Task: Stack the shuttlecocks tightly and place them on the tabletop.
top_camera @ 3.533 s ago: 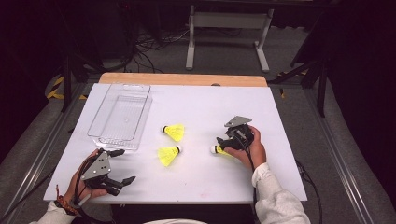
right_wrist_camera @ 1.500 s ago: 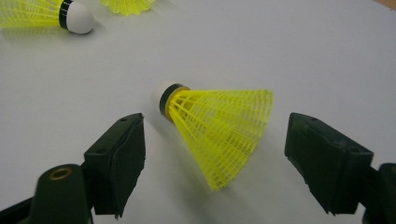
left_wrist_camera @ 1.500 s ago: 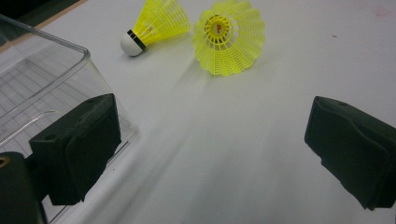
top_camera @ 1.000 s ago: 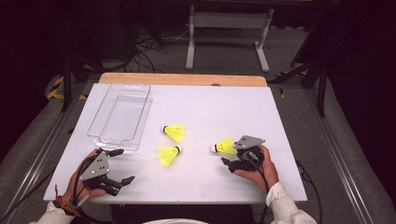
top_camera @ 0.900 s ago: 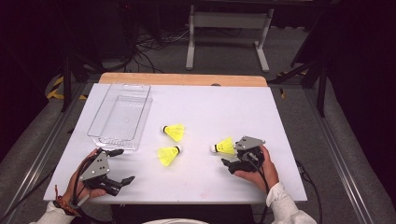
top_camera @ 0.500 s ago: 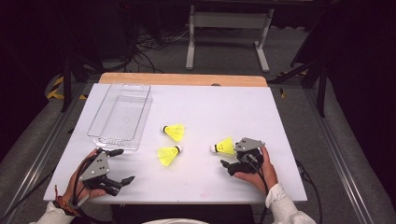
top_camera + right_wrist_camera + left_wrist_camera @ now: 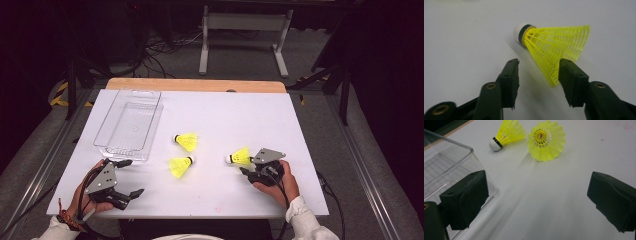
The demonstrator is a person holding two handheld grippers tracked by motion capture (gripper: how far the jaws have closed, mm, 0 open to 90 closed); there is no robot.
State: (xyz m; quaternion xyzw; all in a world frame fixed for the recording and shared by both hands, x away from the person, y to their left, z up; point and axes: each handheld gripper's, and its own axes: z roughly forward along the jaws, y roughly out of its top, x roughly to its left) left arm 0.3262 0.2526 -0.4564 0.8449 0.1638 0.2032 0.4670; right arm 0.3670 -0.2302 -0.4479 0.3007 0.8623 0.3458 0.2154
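Now the right gripper jaws have just been closing around the shuttlecock.

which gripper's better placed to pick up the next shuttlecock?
Right. The right gripper has just been closing around the skirt rim of the nearest shuttlecock, though a gap remains beside its left jaw. The left gripper sits open by the clear tray, well short of the other two.

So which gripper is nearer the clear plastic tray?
Left. The left gripper sits just below the clear plastic tray's near end, one jaw beside its corner. The right gripper is far across the table, at a yellow shuttlecock.
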